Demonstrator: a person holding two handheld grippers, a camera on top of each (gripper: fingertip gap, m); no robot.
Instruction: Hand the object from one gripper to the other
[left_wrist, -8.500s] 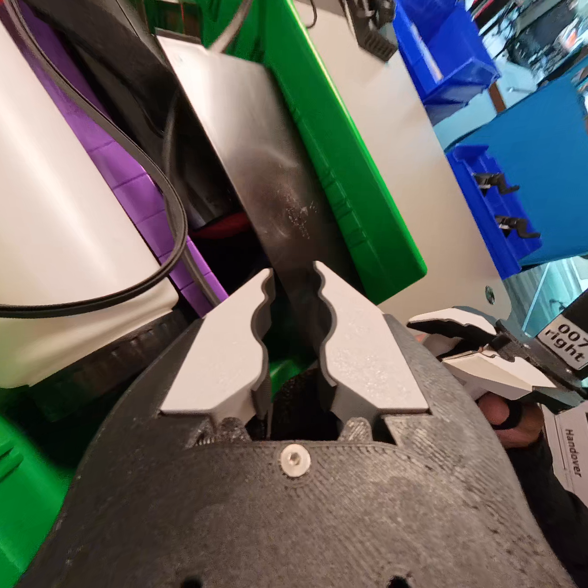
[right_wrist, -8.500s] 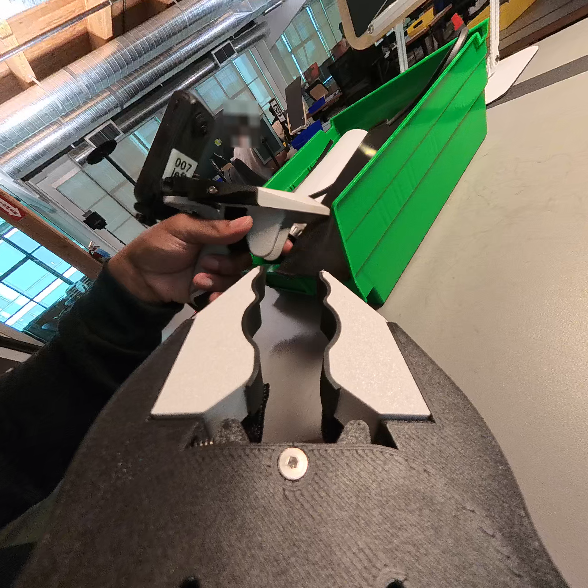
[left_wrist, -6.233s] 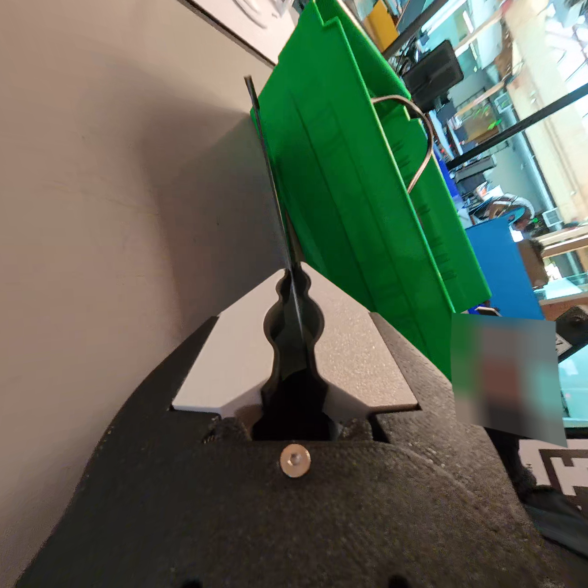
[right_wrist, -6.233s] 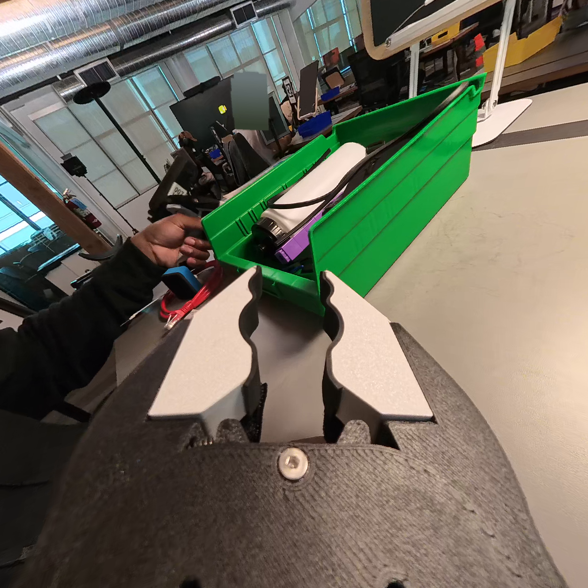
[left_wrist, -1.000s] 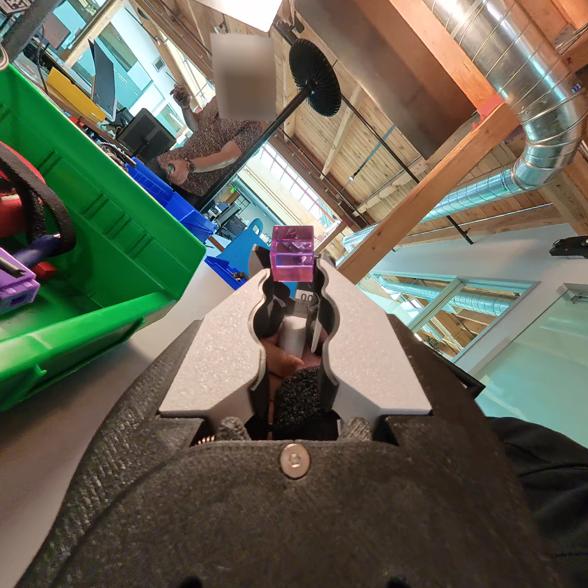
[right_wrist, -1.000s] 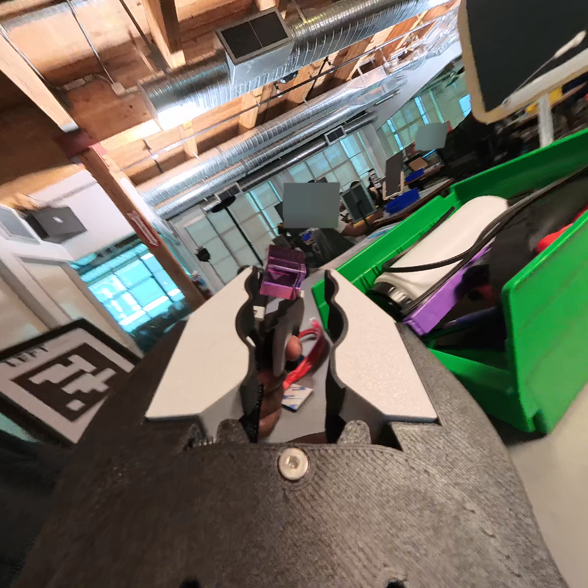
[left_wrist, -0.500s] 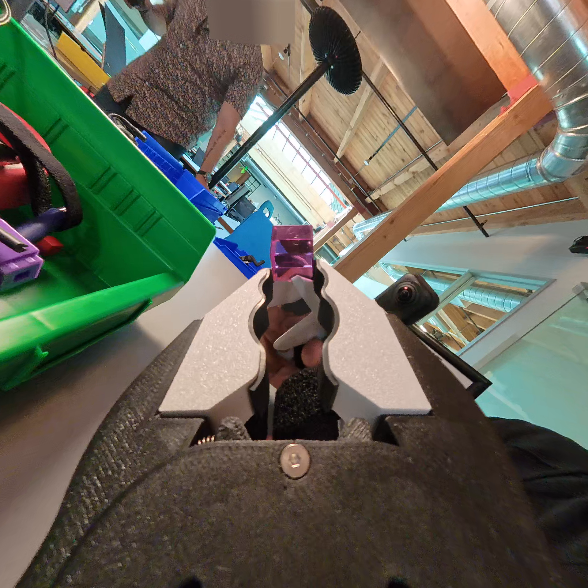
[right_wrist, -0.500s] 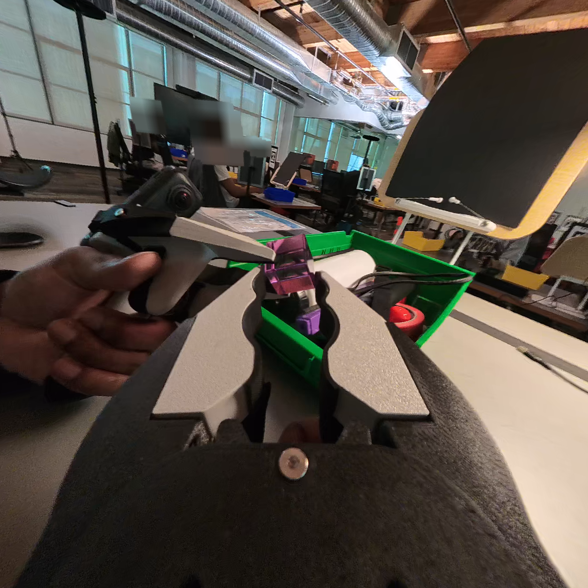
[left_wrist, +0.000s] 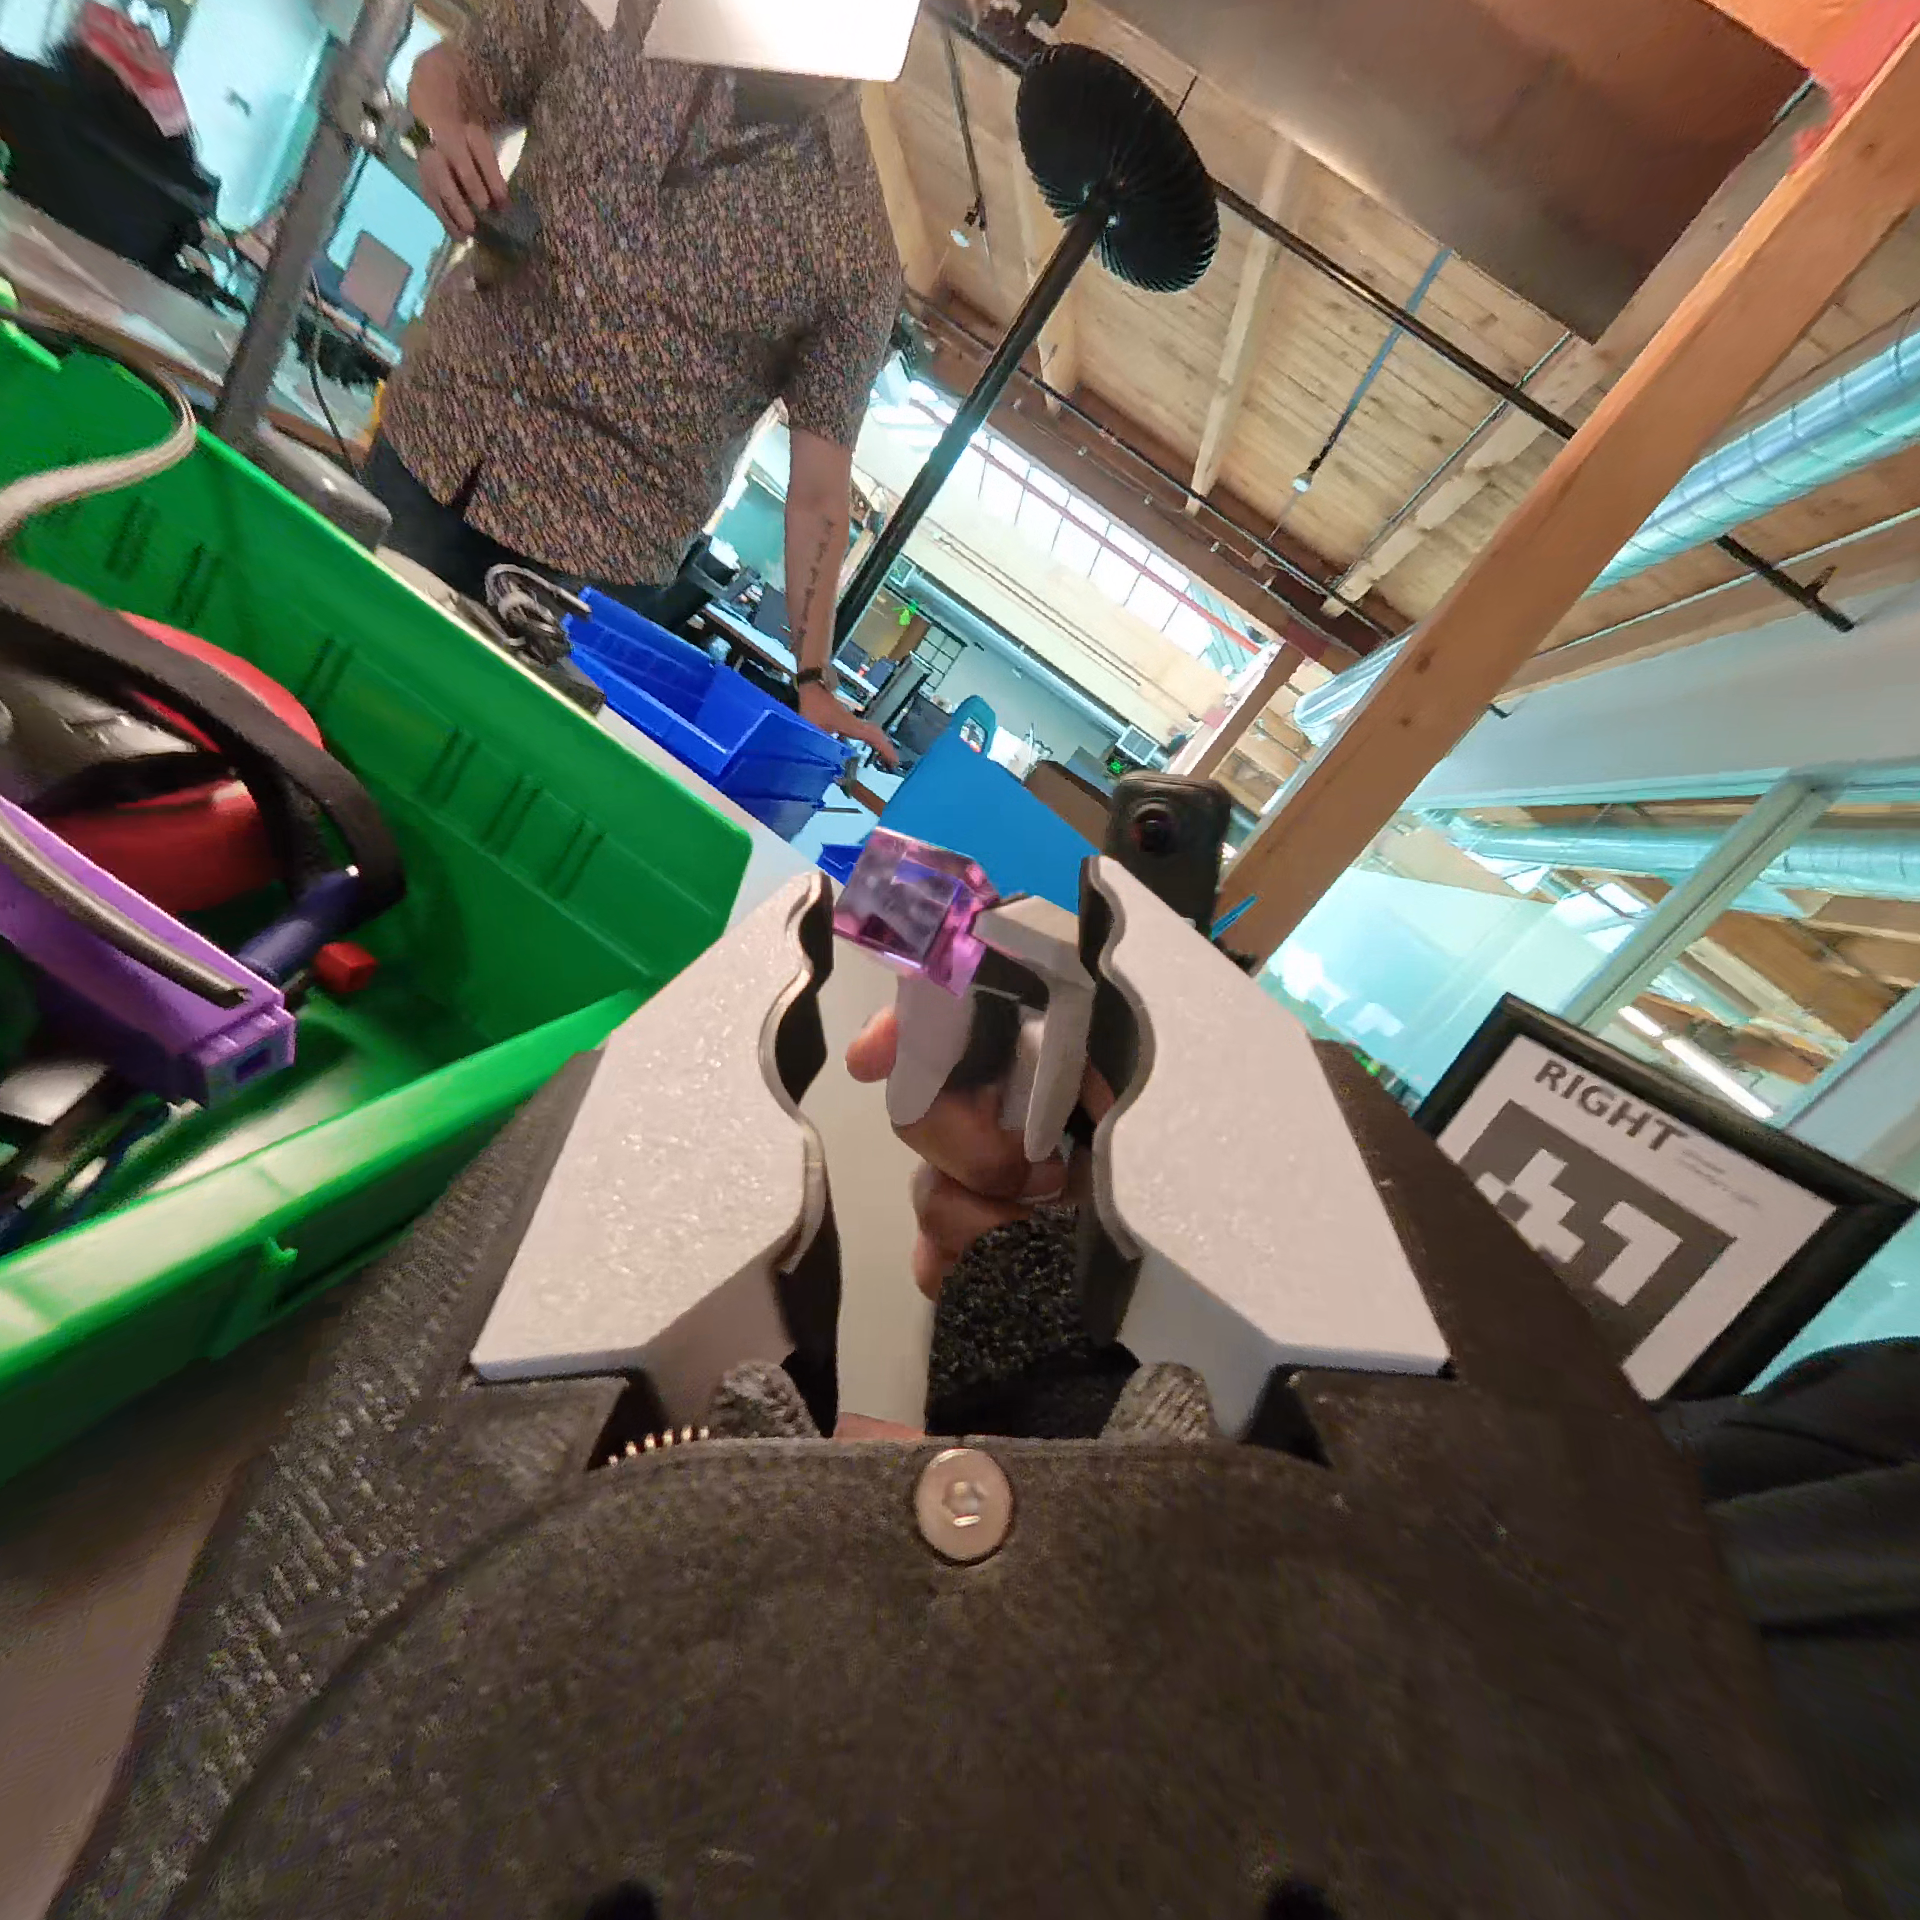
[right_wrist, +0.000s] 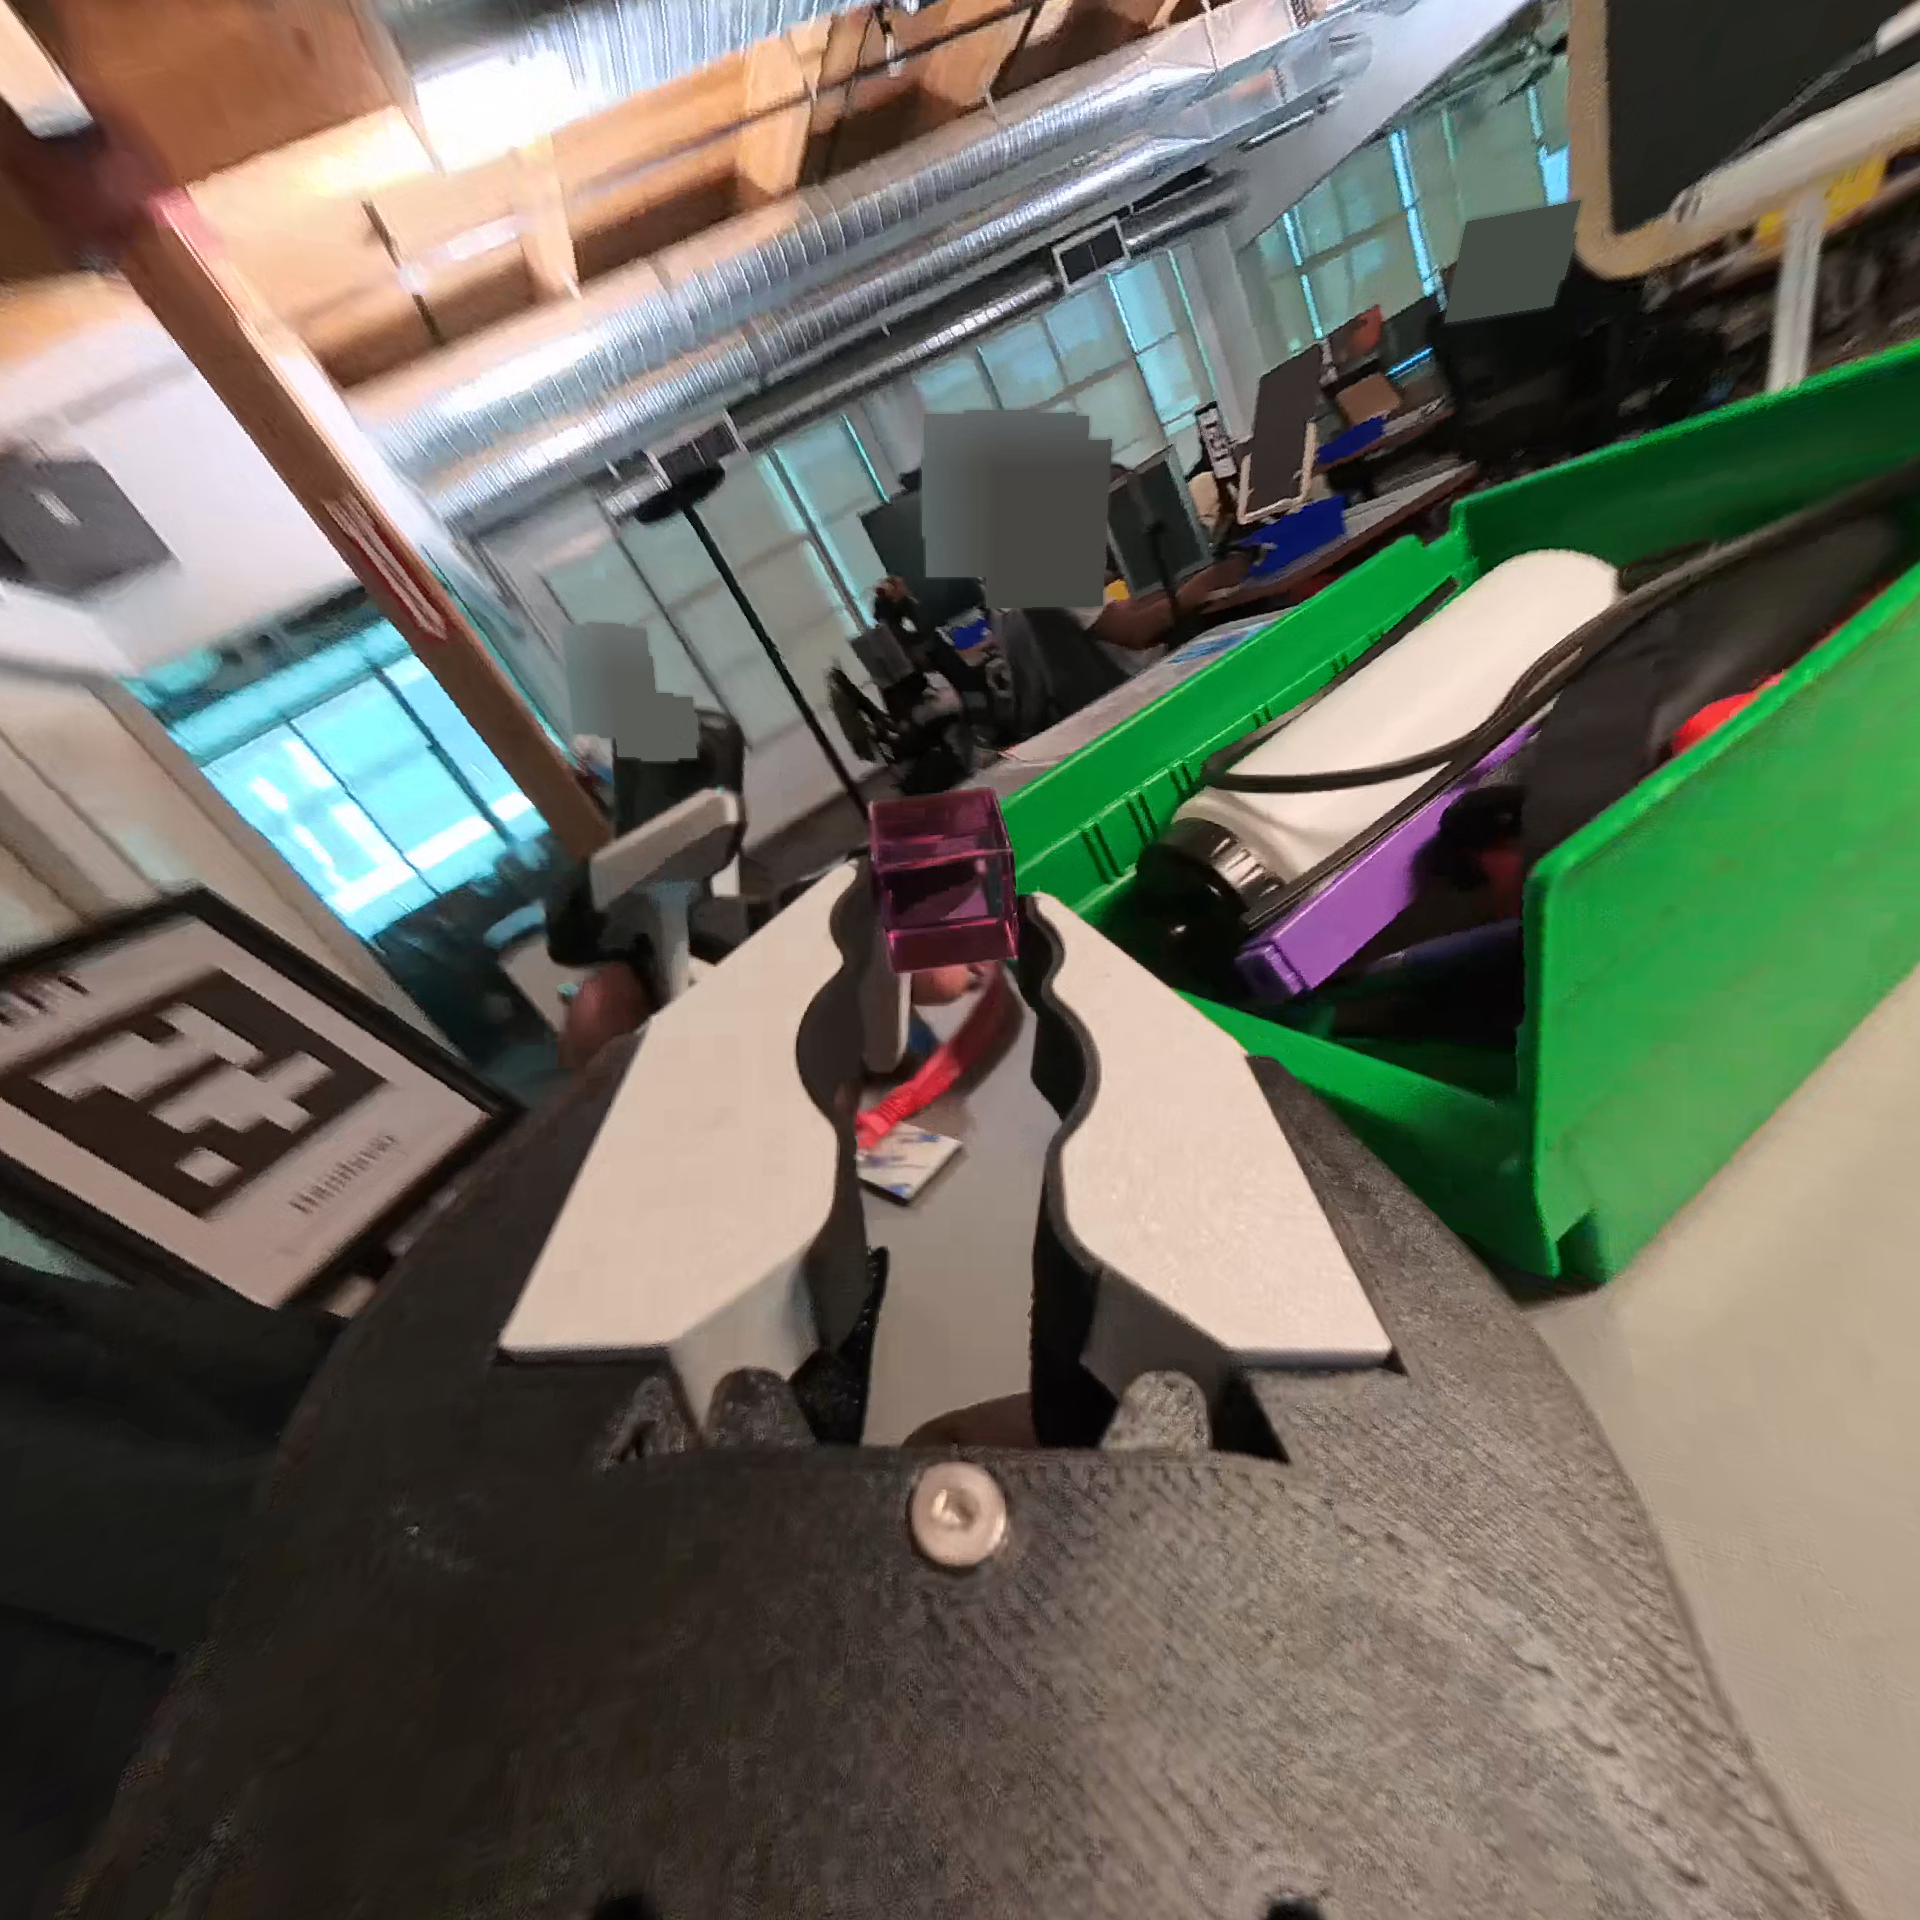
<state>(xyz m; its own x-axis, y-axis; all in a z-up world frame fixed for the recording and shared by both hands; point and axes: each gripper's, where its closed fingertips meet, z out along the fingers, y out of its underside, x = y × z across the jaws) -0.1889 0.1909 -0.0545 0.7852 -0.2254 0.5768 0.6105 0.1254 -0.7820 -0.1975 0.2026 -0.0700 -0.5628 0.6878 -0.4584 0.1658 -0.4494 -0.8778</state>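
A clear purple cube (right_wrist: 940, 878) sits between the tips of my right gripper (right_wrist: 940, 896), which is shut on it and holds it in the air. In the left wrist view the cube (left_wrist: 914, 914) is pinched by the right gripper's grey fingers (left_wrist: 1023, 925), with a hand behind them. My left gripper (left_wrist: 956, 894) is open wide around that spot. The cube lies close to its left fingertip, and I cannot tell whether they touch. The left gripper's fingers (right_wrist: 665, 847) show beyond the cube in the right wrist view.
A green bin (left_wrist: 468, 790) full of cables, a white roll and purple parts stands on the grey table (right_wrist: 1766, 1351); it also shows in the right wrist view (right_wrist: 1683, 987). A red cable (right_wrist: 935, 1070) lies below the grippers. A person (left_wrist: 644, 312) stands behind, near blue bins (left_wrist: 717, 717).
My left gripper, shut on the cube half a second ago, has opened. The right gripper now holds the cube alone, and both views have swung.
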